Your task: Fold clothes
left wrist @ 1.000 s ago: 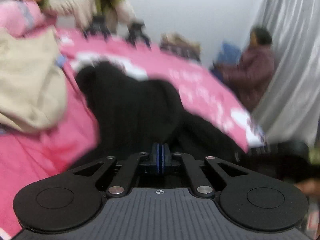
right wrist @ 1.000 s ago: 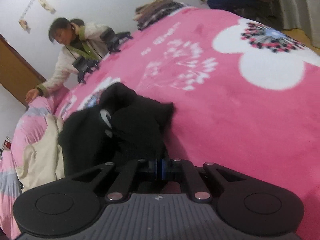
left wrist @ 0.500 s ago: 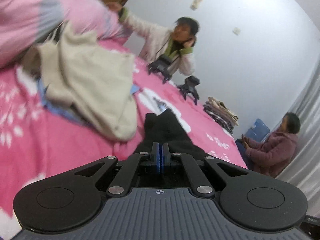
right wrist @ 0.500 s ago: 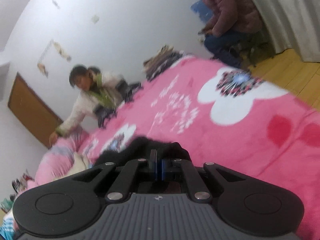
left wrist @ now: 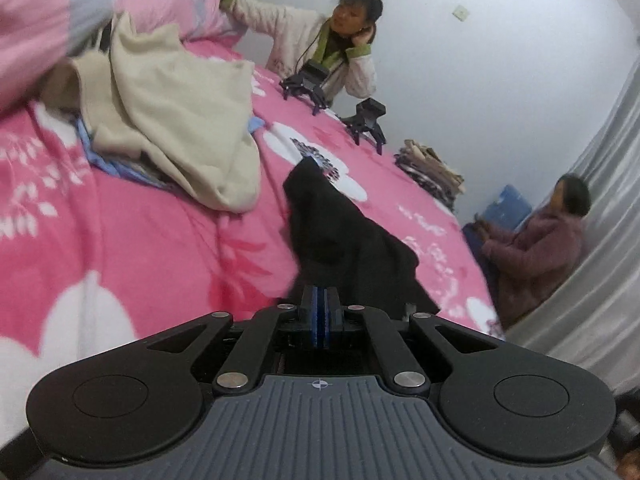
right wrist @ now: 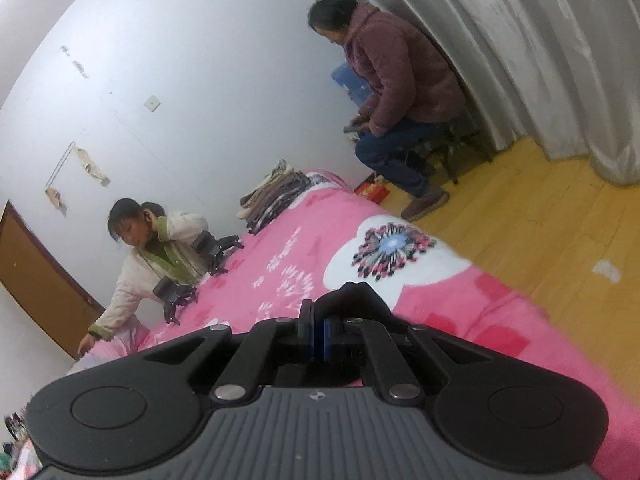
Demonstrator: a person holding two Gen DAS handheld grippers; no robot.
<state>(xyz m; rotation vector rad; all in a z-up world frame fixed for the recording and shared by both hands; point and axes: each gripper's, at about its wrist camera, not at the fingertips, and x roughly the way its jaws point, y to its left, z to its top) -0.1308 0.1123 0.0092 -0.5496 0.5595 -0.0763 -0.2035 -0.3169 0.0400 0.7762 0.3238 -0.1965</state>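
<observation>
A black garment (left wrist: 340,232) lies stretched over the pink flowered blanket (left wrist: 140,240), running from near a white flower print back to my left gripper (left wrist: 320,296). That gripper is shut, its blue pads pressed together on the garment's near edge. In the right wrist view my right gripper (right wrist: 316,312) is also shut, lifted above the blanket (right wrist: 440,320), with a bunch of the black garment (right wrist: 352,296) pinched at its tips. The remaining black cloth is hidden under the gripper body.
A cream garment (left wrist: 180,120) is heaped at the left over blue cloth. Two other grippers (left wrist: 304,84) (left wrist: 366,120) rest on the bed before a leaning person (left wrist: 320,40). A folded pile (right wrist: 272,196) sits at the far corner. Another person (right wrist: 392,92) sits by the curtain on the wooden floor (right wrist: 540,220).
Both grippers rose and swung while staying shut on the black garment. It went from a crumpled heap to a drawn-out strip; the right view now looks over the bed edge to the floor.
</observation>
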